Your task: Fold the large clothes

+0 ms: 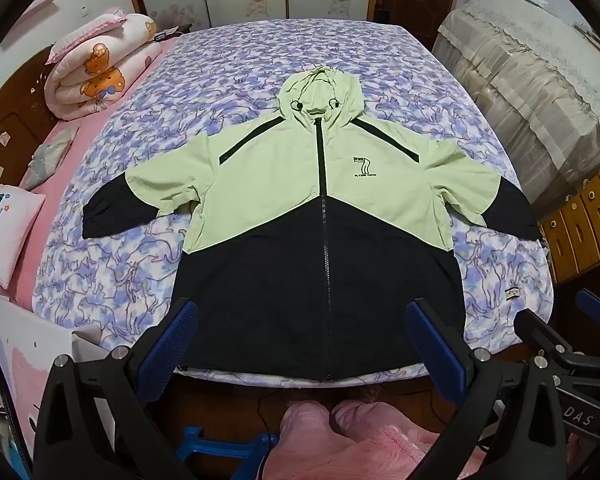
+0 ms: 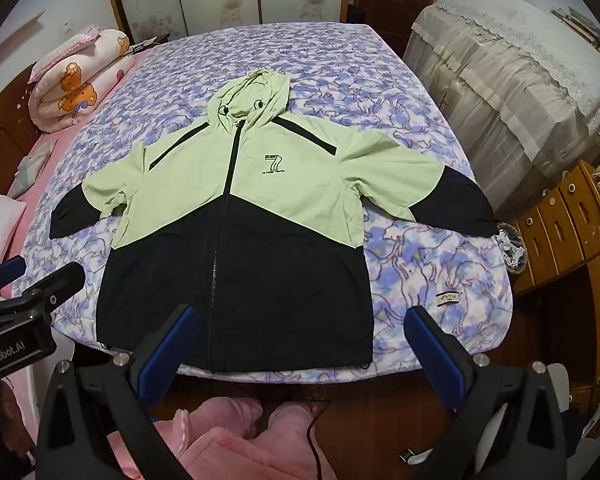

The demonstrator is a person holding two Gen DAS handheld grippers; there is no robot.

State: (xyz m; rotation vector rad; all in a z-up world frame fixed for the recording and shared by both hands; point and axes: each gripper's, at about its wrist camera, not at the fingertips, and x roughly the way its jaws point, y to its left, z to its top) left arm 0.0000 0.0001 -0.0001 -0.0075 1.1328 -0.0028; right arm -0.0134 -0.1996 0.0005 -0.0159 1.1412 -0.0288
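Observation:
A light green and black hooded jacket [image 1: 320,216] lies flat and zipped on the bed, front up, hood at the far end, both sleeves spread out; it also shows in the right wrist view [image 2: 244,216]. My left gripper [image 1: 300,312] is open and empty, held above the jacket's black hem near the bed's front edge. My right gripper [image 2: 300,316] is open and empty, above the hem's right part. The right gripper shows at the right edge of the left wrist view [image 1: 560,320]; the left gripper shows at the left edge of the right wrist view [image 2: 40,276].
The bed has a purple patterned cover [image 1: 260,64]. A rolled bear-print quilt [image 1: 100,68] and a pillow [image 1: 8,228] lie at the left. A covered piece of furniture [image 1: 520,80] and wooden drawers [image 1: 580,232] stand at the right. Pink slippers [image 1: 340,420] are below.

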